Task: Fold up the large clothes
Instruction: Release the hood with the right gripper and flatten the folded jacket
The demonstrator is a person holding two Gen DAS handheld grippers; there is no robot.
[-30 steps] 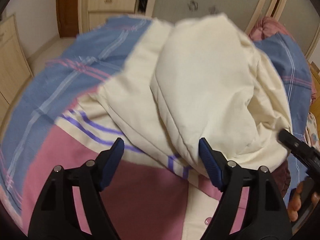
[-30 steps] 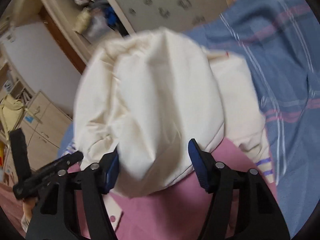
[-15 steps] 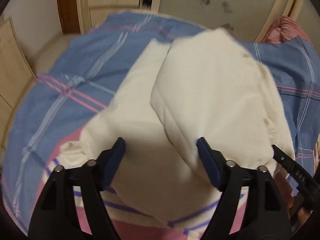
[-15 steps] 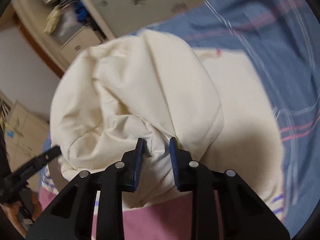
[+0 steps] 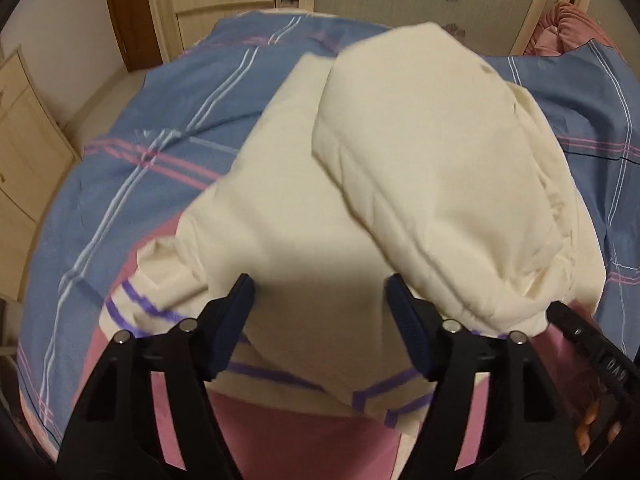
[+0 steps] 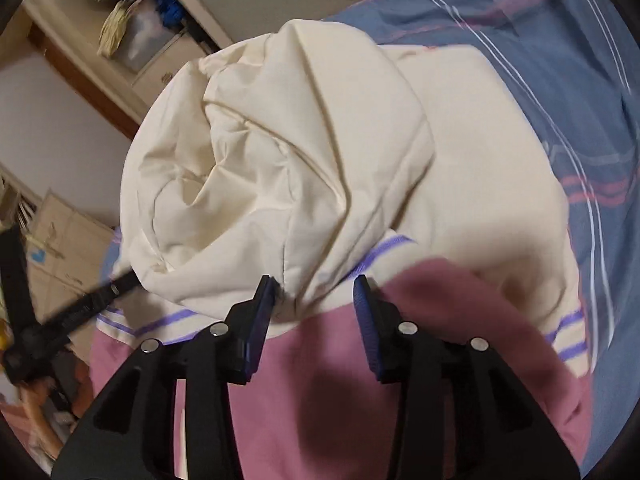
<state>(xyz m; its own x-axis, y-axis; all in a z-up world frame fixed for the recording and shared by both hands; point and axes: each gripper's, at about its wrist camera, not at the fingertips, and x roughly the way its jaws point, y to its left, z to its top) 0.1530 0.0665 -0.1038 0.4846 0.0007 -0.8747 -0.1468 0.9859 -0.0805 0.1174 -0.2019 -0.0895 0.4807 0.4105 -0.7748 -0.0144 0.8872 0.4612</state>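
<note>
The left gripper (image 5: 320, 320) hovers spread wide and empty over the cream and pink jacket (image 5: 304, 216), which lies on the blue checked bed cover (image 5: 132, 184). The hood (image 6: 280, 160) is turned over onto the body. The right gripper (image 6: 315, 312) stands apart around its edge, gripping nothing. Next, probably press the hood flat.

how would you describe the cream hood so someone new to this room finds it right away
Start at the bed with the blue plaid cover; a pink and cream garment lies on it. The hood is the puffy, rounded cream mound on the garment's flat cream part, in front of the right gripper. Unlike the purple-striped bands nearby, it is plain and bulging.
</note>
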